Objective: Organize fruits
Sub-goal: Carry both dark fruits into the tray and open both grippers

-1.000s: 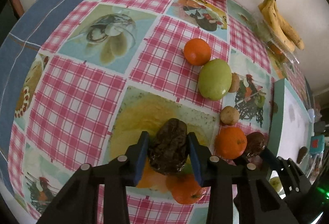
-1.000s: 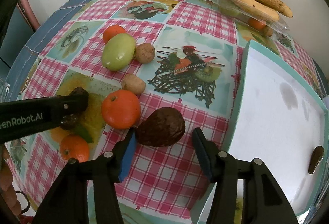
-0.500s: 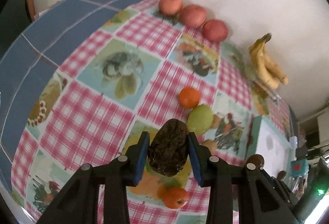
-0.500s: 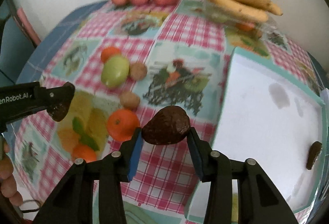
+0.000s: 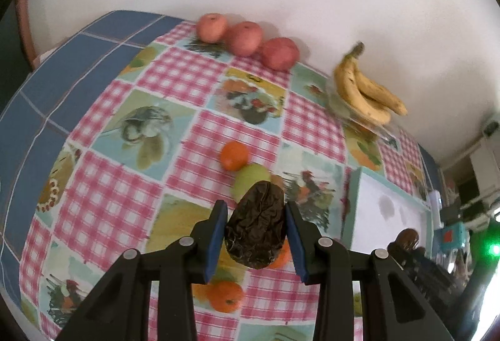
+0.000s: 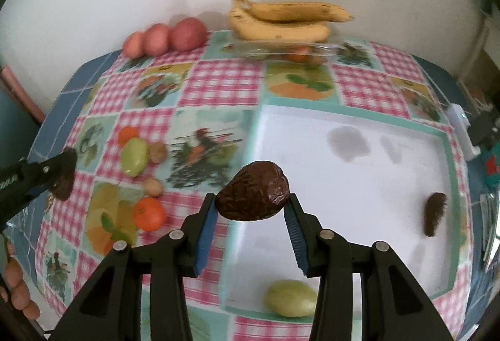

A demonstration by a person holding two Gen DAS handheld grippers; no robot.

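Note:
My left gripper (image 5: pixel 255 207) is shut on a dark, wrinkled avocado (image 5: pixel 254 234) and holds it in the air above the checked tablecloth. My right gripper (image 6: pixel 251 198) is shut on a second brown avocado (image 6: pixel 253 195), lifted over the left rim of the white tray (image 6: pixel 343 109). A dark avocado (image 6: pixel 435 213) and a green fruit (image 6: pixel 290 297) lie in that tray. On the cloth stay two oranges (image 6: pixel 149 213) (image 6: pixel 127 134), a green fruit (image 6: pixel 134 156) and two small brown fruits (image 6: pixel 157 152) (image 6: pixel 153 186). In the right wrist view the left gripper (image 6: pixel 62 175) enters from the left edge.
Three red apples (image 5: pixel 245 37) line the back wall. Bananas (image 5: pixel 362 94) lie on a clear container (image 6: pixel 281 50) at the back. An orange (image 5: pixel 226 295) sits under the left gripper. A person's fingers (image 6: pixel 15 288) show at the lower left. The table's blue border (image 5: pixel 62 75) runs along the left.
Both grippers have risen. The right one closed on its avocado, lifted it off the cloth and carried it right to the tray's rim. The left one kept its avocado.

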